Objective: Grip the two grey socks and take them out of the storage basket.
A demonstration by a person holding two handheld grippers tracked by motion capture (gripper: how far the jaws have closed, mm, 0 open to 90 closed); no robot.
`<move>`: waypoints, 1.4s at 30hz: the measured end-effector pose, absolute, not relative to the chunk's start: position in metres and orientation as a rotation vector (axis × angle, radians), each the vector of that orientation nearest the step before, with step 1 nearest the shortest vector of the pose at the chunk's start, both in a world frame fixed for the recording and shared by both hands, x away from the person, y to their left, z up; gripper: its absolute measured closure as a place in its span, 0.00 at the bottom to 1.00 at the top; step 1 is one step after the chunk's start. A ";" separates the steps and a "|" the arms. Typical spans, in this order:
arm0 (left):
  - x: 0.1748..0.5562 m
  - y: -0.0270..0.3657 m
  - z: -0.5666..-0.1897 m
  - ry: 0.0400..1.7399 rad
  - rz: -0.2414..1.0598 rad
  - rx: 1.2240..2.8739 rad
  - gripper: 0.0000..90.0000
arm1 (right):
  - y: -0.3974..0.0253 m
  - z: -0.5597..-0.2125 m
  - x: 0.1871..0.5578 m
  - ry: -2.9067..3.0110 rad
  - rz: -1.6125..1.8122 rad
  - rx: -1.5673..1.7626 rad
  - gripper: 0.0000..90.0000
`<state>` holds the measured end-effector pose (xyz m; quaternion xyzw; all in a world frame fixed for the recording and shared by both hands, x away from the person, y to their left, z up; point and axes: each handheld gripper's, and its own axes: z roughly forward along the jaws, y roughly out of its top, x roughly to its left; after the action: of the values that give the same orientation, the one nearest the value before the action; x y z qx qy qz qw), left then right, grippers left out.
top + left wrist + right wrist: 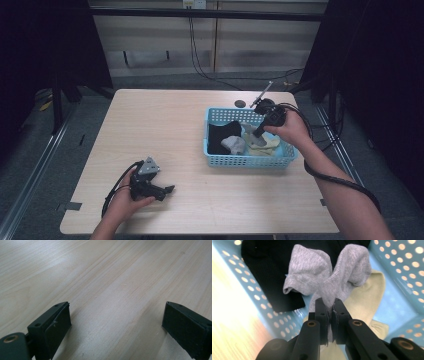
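Right gripper view: grey sock (pixel 329 277) pinched between the closed jaws of the right gripper (pixel 330 312), inside the blue basket (pixel 402 270), over a black garment (pixel 269 272) and pale yellow sock (pixel 367 297). Left gripper (pixel 115 322) jaws wide apart, holding nothing, low over bare worktop (pixel 105 272).

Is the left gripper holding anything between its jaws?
No. The left gripper has its jaws wide apart over the bare wooden table, nothing between them.
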<state>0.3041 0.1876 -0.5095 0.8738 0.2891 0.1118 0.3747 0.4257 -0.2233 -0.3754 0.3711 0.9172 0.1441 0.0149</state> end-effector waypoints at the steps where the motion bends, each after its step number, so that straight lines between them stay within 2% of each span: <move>1: 0.304 0.188 -0.509 0.740 0.286 2.237 0.08 | -0.224 -0.373 0.425 2.853 0.452 1.138 0.94; 16: 0.304 0.188 -0.509 0.739 0.287 2.237 0.08 | -0.224 -0.344 0.406 2.883 0.452 1.059 0.94; 42: 0.304 0.187 -0.510 0.745 0.281 2.234 0.08 | -0.204 -0.319 0.359 2.958 0.525 0.813 0.94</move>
<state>0.3038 0.1874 -0.5097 0.8730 0.2910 0.1100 0.3756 0.3595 -0.2040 -0.3194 0.2611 0.9504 0.1687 0.0146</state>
